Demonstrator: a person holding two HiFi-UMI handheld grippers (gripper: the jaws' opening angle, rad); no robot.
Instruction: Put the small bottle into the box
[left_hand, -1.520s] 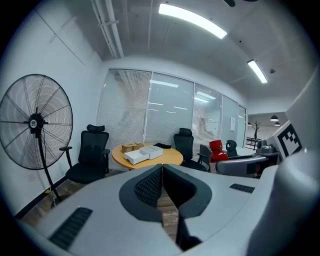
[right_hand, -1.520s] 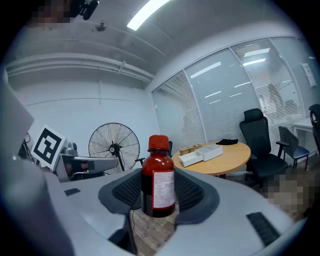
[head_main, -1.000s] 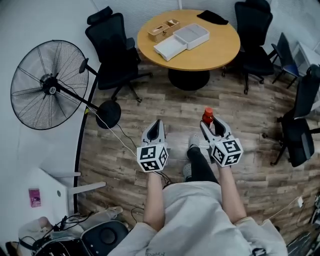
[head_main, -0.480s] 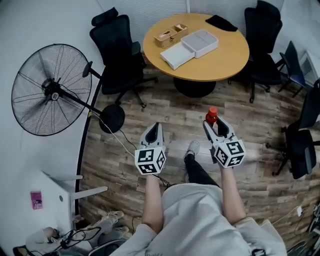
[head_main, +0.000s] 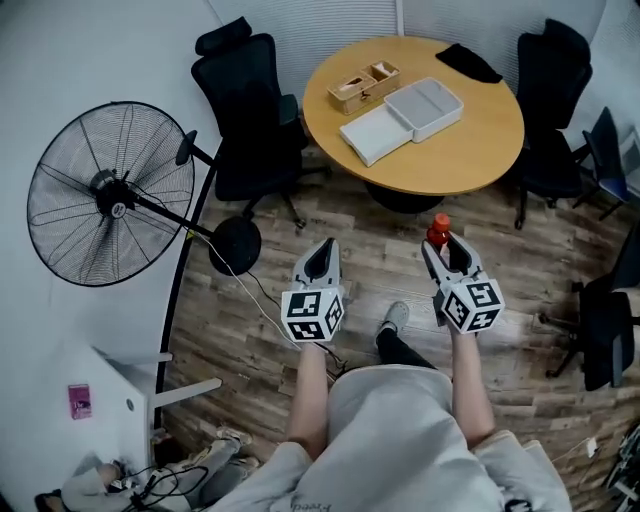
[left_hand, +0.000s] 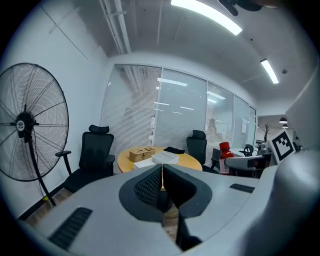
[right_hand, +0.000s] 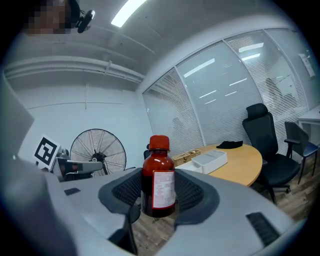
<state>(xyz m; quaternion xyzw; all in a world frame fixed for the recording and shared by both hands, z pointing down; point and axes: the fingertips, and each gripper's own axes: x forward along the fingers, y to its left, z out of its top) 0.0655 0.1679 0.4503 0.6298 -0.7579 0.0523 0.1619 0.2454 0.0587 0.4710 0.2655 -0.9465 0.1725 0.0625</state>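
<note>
My right gripper (head_main: 448, 252) is shut on a small brown bottle (right_hand: 158, 180) with a red cap (head_main: 439, 229) and a white label; it stands upright between the pads. My left gripper (head_main: 320, 260) is shut with nothing in it, its pads (left_hand: 161, 186) touching. Both are held over the wood floor, short of the round wooden table (head_main: 470, 160). On the table lies an open white box (head_main: 426, 106) with its flat lid (head_main: 374, 134) beside it, seen small in the right gripper view as the box (right_hand: 210, 159).
A small wooden organiser (head_main: 362, 86) and a black cloth (head_main: 468, 62) also lie on the table. Black office chairs (head_main: 250, 110) ring the table. A big standing fan (head_main: 100, 195) with a cable across the floor stands at the left. The person's shoe (head_main: 393, 318) is below.
Both grippers and the person have advanced towards the table, which now sits nearer in the head view. The bottle stays gripped in the right gripper; the left stays shut.
</note>
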